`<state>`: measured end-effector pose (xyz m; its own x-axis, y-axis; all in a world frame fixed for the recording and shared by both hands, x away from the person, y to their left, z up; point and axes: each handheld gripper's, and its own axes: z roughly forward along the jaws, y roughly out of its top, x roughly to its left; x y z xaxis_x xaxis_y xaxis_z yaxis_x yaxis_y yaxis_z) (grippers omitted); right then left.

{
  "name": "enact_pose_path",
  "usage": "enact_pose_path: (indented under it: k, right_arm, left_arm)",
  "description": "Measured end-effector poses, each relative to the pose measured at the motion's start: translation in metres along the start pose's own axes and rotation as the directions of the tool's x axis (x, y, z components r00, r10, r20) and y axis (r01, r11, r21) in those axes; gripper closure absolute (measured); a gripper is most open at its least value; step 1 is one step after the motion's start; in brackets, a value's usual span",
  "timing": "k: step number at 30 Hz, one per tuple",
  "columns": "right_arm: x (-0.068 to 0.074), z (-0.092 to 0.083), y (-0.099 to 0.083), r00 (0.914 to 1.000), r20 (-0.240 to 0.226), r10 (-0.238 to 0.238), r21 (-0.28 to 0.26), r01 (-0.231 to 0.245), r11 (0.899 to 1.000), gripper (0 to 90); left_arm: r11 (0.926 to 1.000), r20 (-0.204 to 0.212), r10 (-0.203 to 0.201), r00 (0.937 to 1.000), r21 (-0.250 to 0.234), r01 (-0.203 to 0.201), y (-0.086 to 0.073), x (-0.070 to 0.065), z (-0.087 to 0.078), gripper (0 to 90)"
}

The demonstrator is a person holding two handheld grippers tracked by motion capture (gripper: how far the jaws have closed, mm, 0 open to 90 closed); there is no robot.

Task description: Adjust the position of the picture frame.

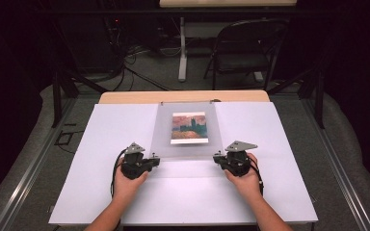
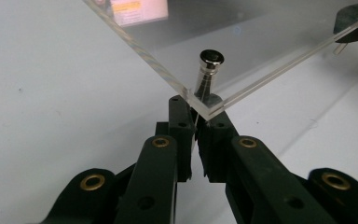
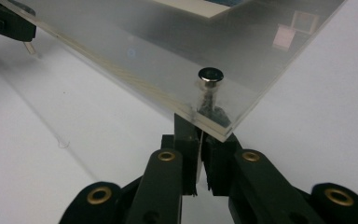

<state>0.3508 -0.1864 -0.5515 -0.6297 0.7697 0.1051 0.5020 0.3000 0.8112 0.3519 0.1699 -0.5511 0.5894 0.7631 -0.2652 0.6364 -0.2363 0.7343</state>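
Note:
A clear acrylic panel with a small painted picture under it lies in the middle of the white table cover. My left gripper is at its near left corner and my right gripper at its near right corner. In the left gripper view the jaws are shut on a metal pin that passes through the panel's corner. In the right gripper view the jaws are shut the same way on the other corner's pin. Each view shows the other gripper far off.
A white sheet covers the table, with its wooden edge showing at the far side. Beyond the table stand a dark folding chair and a white table leg, with cables on the floor.

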Motion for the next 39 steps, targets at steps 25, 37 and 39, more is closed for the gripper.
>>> enact_pose_path:
  k: [25, 37, 39]
  right_arm:
    - [-0.002, 0.0051, -0.0043, 1.0, 0.006, 0.002, 0.032, -0.003, 0.999, 85.3]
    - [-0.0025, 0.0064, -0.0073, 0.9999, 0.004, 0.011, 0.024, -0.011, 1.0, 85.3]
    - [-0.0026, 0.0064, -0.0076, 0.9999, 0.004, 0.013, 0.022, -0.013, 1.0, 85.2]
  left_arm:
    - [0.9999, -0.007, 0.003, 1.0, 0.016, -0.003, -0.0033, -0.0005, 0.0057, 84.0]
    - [0.9998, 0.01, -0.017, 0.9998, 0.01, 0.016, -0.0044, 0.0013, 0.006, 83.1]
    - [0.9998, 0.01, -0.019, 0.9998, 0.008, 0.019, -0.0045, 0.0014, 0.0061, 82.9]
